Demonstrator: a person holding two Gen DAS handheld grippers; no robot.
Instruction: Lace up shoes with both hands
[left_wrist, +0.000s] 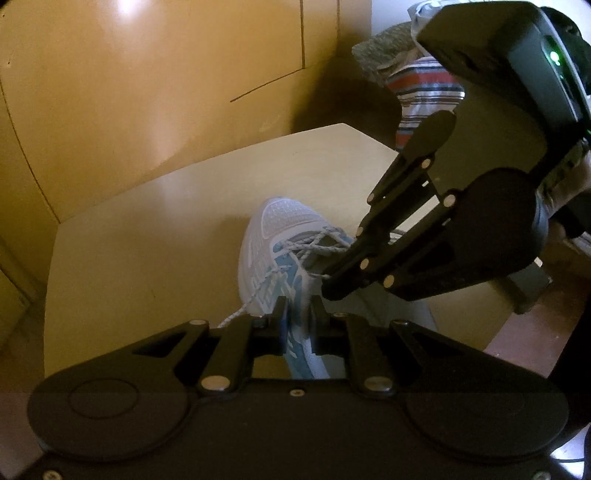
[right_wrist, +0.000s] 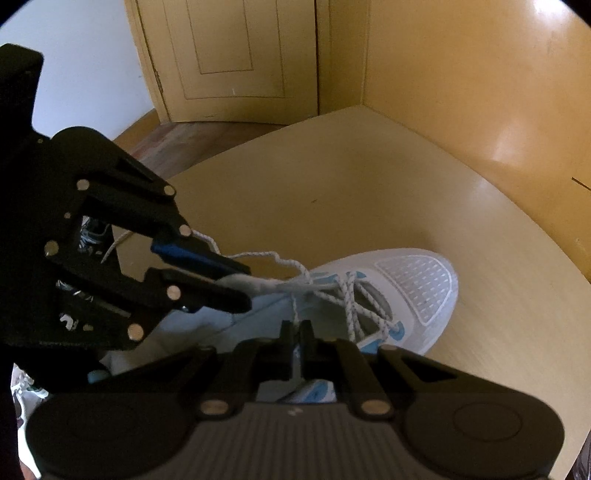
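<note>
Jaws nearly closed: left gripper (right_wrist: 242, 284) pinches lace (right_wrist: 275, 256), right gripper (right_wrist: 295, 325) grips another strand above white-blue sneaker (right_wrist: 413, 288) on table (right_wrist: 369, 192).

Cloth shoe on a smooth bench

The shoe (right_wrist: 413, 280) has white mesh cloth and twisted cord laces (right_wrist: 354, 299); under it, the bench (right_wrist: 369, 192) looks smooth, satin wood; matt black plastic tongs (right_wrist: 295, 334).

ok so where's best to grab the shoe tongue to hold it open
Judging by its pose, take the tongue at its free top edge, coming from the heel side. That edge stands clear of the laces, which cross lower toward the toe. The left gripper is already closed on that edge.
</note>
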